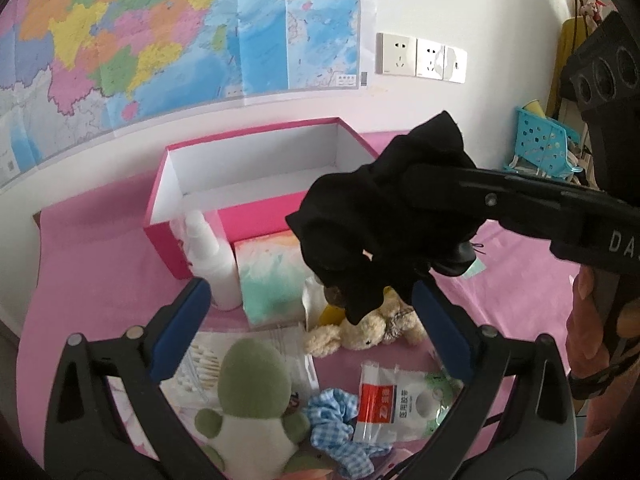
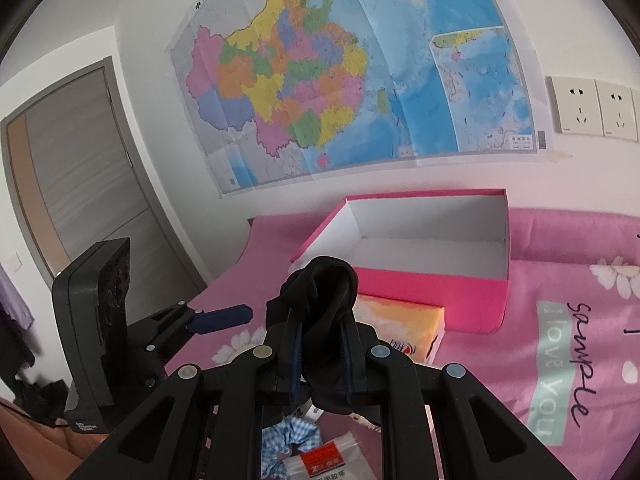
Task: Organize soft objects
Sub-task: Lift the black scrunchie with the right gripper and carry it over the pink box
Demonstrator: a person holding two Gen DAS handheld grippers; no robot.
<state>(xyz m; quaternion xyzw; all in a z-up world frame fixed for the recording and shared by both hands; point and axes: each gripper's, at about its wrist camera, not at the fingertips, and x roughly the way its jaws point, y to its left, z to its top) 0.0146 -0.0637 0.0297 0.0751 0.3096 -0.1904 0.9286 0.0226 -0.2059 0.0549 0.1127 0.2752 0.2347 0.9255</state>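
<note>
While the right gripper (image 2: 320,344) is clenched on a bunched black cloth (image 2: 316,300), the thing that matters for the coming move is where the pink box (image 2: 436,288) lies from it: ahead of the fingers and a little to the right in the right wrist view, with its open top facing up and its white inside empty as far as I can see. The cloth hangs in the air above the pink bedspread (image 2: 560,280), not yet over the box. The long side of the box runs across the view, so I judge the cloth should go forward over the near wall and then be dropped inside.

The left gripper (image 1: 308,328) has its jaws spread wide and holds nothing; below it lie a green plush toy (image 1: 252,384), a beige teddy bear (image 1: 368,328) and a blue checked scrunchie (image 1: 336,420). The right hand is clearly the nearer one to the box, because the cloth sits between the left gripper and the box
</note>
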